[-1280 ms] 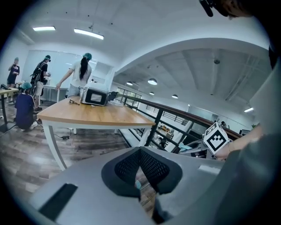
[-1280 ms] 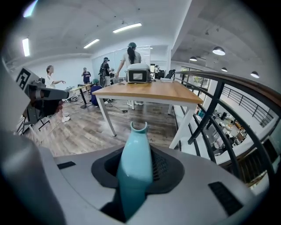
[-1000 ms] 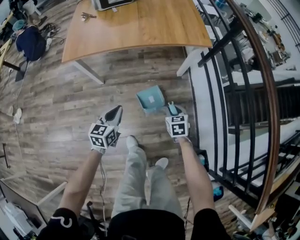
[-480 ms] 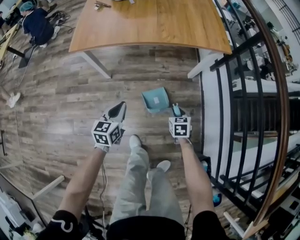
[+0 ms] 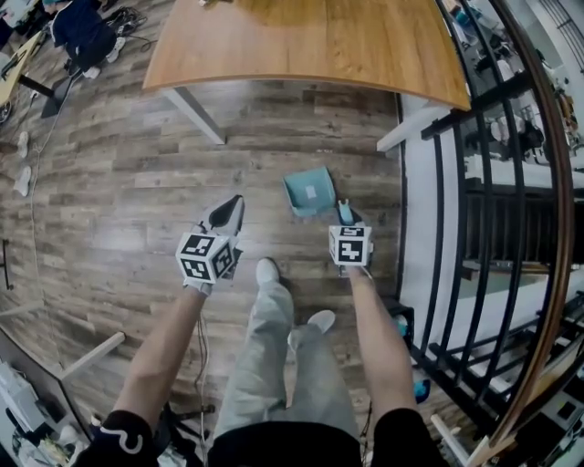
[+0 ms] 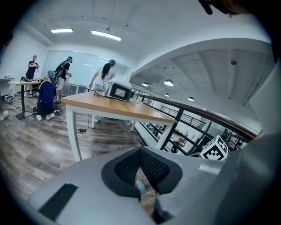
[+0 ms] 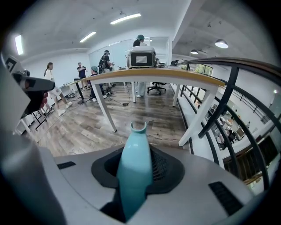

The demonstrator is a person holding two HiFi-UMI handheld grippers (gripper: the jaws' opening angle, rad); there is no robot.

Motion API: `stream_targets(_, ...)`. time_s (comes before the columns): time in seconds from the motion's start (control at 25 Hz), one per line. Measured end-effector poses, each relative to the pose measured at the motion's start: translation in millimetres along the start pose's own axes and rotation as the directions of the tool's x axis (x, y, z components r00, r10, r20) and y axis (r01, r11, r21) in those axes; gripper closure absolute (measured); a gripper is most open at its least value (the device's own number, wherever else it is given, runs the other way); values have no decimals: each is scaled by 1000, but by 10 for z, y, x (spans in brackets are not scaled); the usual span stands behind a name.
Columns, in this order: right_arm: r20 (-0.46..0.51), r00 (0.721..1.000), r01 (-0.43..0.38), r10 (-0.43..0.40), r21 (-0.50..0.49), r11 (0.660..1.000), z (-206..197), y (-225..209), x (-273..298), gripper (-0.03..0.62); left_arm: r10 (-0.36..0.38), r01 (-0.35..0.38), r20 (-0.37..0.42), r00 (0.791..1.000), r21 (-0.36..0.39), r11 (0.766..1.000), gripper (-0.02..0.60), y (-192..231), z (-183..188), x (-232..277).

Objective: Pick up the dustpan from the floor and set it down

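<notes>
From the head view, the marker cube of the right gripper (image 5: 345, 217) covers most of its jaws and nearly all of the handle of the dustpan (image 5: 307, 190), so the grip itself cannot be seen there. That steep view also does not settle whether the pan rests on the floor or hangs clear of it. In the right gripper view the handle runs out between the jaws, while the pan is out of sight behind the gripper's body. Through the narrow gap at the left gripper (image 6: 140, 167) a sliver of teal (image 6: 139, 186) shows, possibly the dustpan, too small to be sure. The table (image 5: 301, 46) and a crouching person (image 5: 80, 27) are cut off by the head view's top edge.
</notes>
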State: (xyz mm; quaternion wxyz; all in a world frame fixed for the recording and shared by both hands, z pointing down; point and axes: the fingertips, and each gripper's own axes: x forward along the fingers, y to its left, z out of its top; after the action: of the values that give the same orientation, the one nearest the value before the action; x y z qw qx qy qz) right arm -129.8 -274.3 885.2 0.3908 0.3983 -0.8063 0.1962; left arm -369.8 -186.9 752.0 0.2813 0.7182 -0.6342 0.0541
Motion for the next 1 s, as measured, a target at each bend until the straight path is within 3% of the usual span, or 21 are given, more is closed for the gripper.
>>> stream_targets(0.32,-15,999,-39,39,16,999,-17,232,66,493,4,-3,9,1000,-13,1000,584,57,25,-36)
stream_targets(0.6,-48,993,-107,107,2,994,-65,363,75,408,-2,2,12,1000,-2,1000,584,33,79,-125)
stream_targets(1.0,-15,987,-157,157,24,987,61,467,-116,373,32,-32,31,999,17,999,584,-13,182,-313)
